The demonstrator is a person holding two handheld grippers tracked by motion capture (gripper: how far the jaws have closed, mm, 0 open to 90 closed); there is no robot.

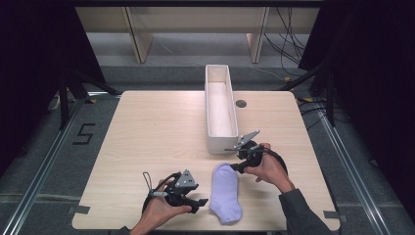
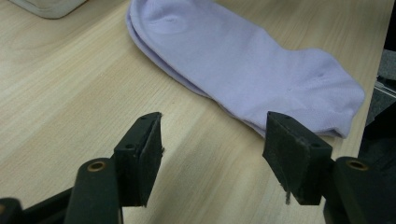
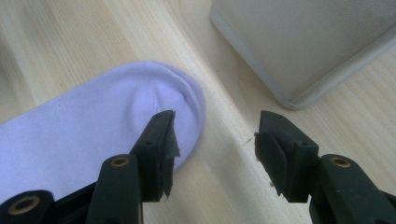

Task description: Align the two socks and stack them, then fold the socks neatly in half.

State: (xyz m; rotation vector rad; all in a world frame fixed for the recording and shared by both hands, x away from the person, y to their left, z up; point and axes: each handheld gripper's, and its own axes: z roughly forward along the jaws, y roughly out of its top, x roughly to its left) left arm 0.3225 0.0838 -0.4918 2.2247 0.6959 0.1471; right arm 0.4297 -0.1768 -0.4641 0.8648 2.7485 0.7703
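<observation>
Black jaws of the right gripper [image 3: 212,135] are standing spread over the far end of the lilac sock [image 1: 225,192], pinching nothing, while the left gripper [image 2: 212,140], jaws also spread and empty, is hovering just left of the sock lying flat on the wooden table [image 1: 147,127], near the white bin [image 1: 220,112].

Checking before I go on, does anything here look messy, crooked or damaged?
Nothing stands out. The lilac sock lies flat and whole on the table, and the white bin stands upright beyond it, apart from it.
</observation>
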